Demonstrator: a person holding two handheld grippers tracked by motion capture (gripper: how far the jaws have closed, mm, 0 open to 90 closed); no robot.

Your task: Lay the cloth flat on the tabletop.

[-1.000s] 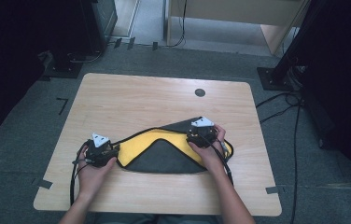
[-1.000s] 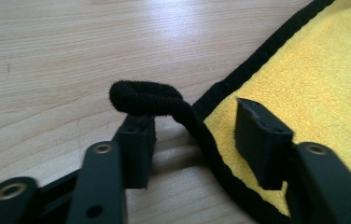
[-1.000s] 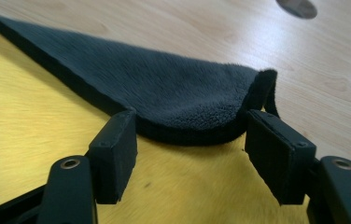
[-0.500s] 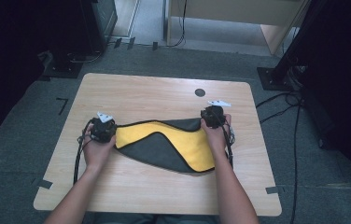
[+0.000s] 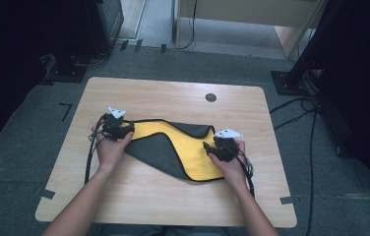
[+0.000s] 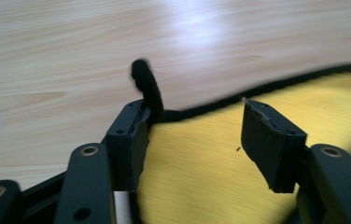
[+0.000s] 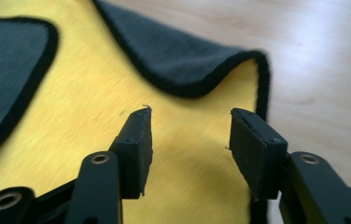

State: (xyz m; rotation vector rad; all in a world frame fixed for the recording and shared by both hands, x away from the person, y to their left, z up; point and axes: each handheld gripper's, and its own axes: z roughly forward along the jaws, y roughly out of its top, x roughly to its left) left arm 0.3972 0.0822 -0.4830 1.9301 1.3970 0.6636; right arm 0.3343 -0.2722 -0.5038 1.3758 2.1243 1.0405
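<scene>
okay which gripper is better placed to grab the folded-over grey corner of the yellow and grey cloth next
Probably the right gripper. Its open jaws point at the folded grey flap of the yellow-and-grey cloth. The left gripper sits at the cloth's opposite end.

High view overhead, 2 gripper views close, sharing cloth [image 5: 173, 150]

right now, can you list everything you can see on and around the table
yellow and dark grey black-edged cloth: 1, partly folded, table middle
light wooden table: 1, centre, on grey carpet
round black cap: 1, far right of tabletop
black stand bases: 2, floor, far left and far right
black cables: several, floor at right
left gripper: 1, black, fingers open over cloth's left end
right gripper: 1, black, fingers open over cloth's right end
</scene>
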